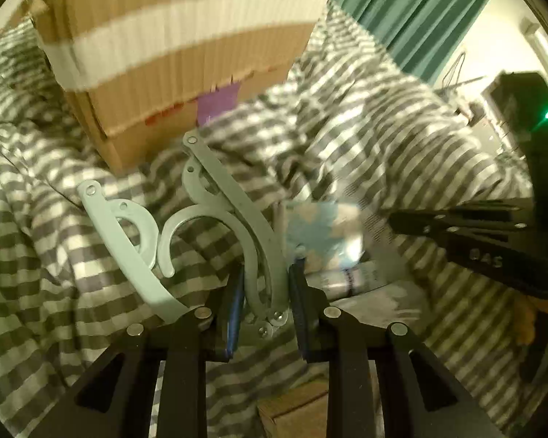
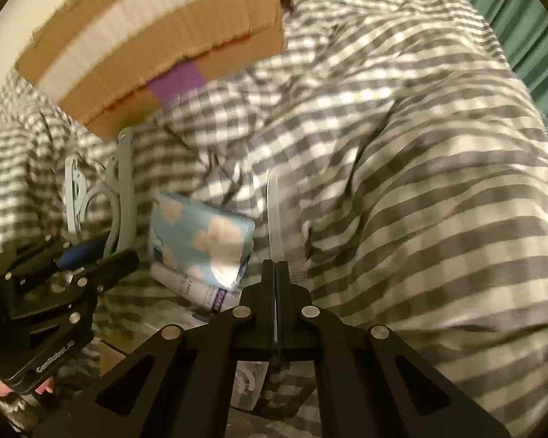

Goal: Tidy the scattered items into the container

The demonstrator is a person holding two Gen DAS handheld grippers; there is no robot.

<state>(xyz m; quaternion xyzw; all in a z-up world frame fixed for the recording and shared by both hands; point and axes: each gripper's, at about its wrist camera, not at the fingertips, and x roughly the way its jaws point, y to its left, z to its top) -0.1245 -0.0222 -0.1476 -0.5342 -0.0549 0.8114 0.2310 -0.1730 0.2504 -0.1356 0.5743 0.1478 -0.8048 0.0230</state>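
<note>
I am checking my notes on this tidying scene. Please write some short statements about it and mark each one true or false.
1. The left gripper has a grey metal hook between its fingers. True.
2. The right gripper is wide open. False: its jaws are shut, with nothing between them.
3. The cardboard box stands on checked bedding. True.
4. The blue cloud-print packet is inside the box. False: it lies on the bedding.

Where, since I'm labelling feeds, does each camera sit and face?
Left wrist: behind the left tool, angled down at hangers on checked bedding; right tool at right.
Right wrist: behind the shut right tool, angled down at bedding; left tool, a hand at left.
Shared: cardboard box, cloud-print pack, hangers.
</note>
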